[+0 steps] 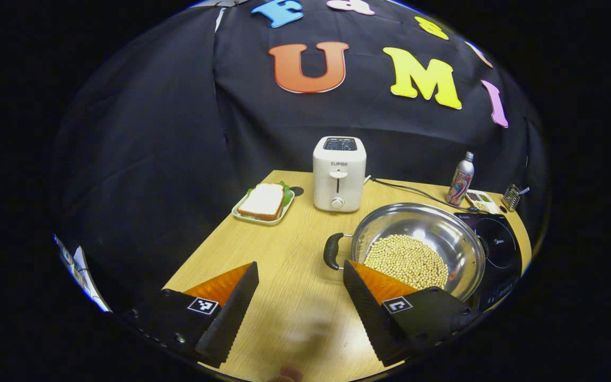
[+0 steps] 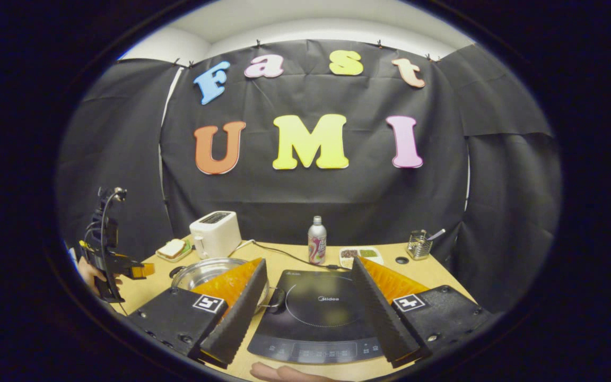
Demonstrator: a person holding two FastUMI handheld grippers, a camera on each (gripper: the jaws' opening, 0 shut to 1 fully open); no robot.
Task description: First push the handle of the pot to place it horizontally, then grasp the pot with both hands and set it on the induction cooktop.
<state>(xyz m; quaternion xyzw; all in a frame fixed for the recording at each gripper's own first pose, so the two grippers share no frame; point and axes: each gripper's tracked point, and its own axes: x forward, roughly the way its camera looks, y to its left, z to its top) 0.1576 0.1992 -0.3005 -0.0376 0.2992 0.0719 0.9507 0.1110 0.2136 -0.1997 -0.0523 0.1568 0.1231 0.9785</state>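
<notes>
Two grippers, left gripper (image 1: 300, 289) and right gripper (image 2: 310, 294), hover with fingers spread wide, holding nothing. Bean-filled pot (image 1: 417, 254) sits on the table (image 1: 295, 244), seemingly touching the induction cooktop (image 2: 321, 318).

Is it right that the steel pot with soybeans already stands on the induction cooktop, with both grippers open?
Not quite. In the left gripper view the pot stands on the wooden table, beside the induction cooktop, not on it. Both the left gripper and the right gripper are indeed open.
</notes>
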